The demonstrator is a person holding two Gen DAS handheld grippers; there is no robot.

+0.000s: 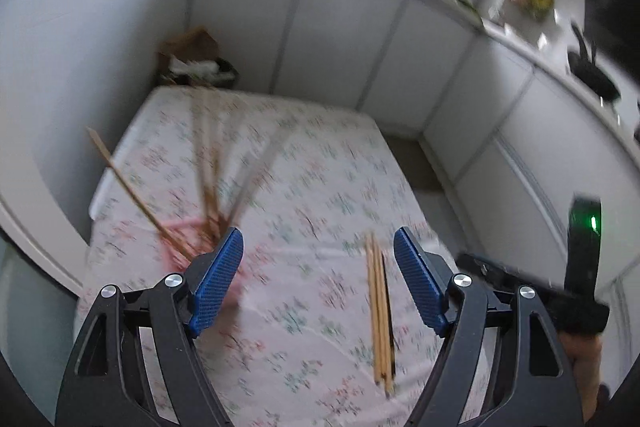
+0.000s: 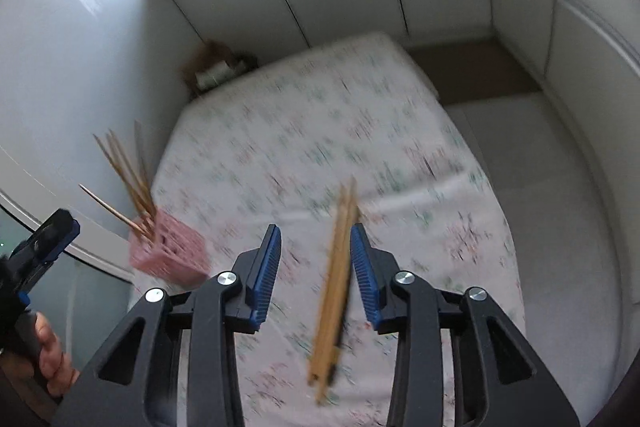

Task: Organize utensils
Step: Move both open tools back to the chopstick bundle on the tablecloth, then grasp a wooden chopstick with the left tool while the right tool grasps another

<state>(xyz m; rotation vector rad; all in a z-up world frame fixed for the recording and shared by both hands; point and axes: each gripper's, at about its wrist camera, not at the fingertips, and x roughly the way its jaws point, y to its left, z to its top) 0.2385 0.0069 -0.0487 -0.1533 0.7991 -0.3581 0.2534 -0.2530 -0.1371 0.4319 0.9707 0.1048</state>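
Several chopsticks (image 2: pixel 128 183) already stand in pink basket (image 2: pixel 170 257). Loose bundle (image 2: pixel 334 291) lies on cloth (image 2: pixel 320 127), left to move. Right gripper (image 2: pixel 316 259) straddles bundle, apart; left gripper (image 1: pixel 318 271) apart, empty.

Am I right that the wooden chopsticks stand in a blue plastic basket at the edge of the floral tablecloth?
Not quite: the plastic basket holding the standing wooden chopsticks is pink, not blue. It does sit at the edge of the floral tablecloth. The right wrist view shows it best.
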